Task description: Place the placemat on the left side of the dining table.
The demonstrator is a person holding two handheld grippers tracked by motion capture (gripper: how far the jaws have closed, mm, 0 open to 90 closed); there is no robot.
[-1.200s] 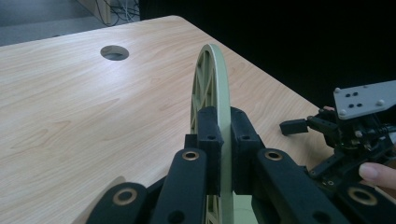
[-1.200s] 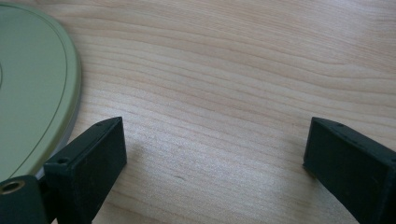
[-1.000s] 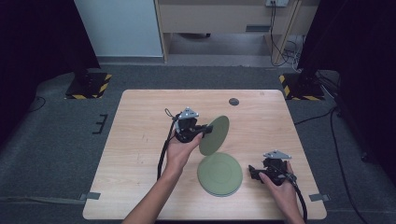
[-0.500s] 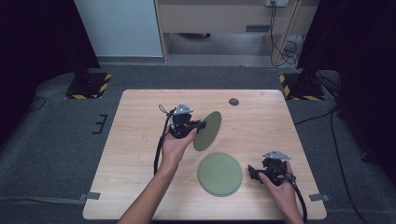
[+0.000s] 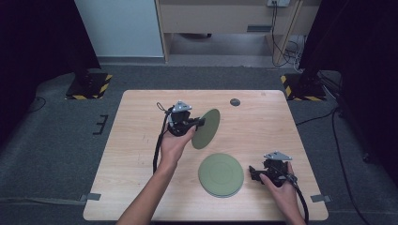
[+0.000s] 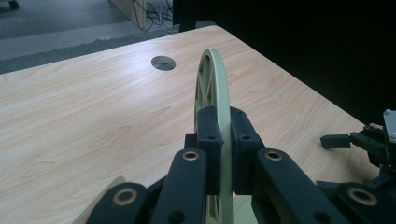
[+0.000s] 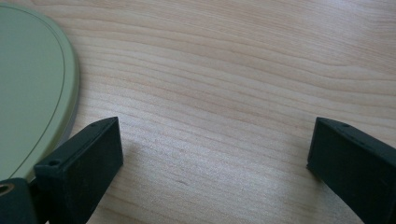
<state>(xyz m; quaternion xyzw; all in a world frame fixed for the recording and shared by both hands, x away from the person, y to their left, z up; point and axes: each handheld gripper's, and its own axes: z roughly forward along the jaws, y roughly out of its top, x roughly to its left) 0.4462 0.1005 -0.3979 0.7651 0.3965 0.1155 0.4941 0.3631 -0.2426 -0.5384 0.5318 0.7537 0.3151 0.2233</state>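
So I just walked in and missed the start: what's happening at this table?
A person is working with a gripper in each hand. The left gripper is clamped on the rim of a green plate and holds it on edge above the table. A stack of matching plates lies flat nearer the person. The right gripper rests beside that stack with its jaws wide open, holding nothing.
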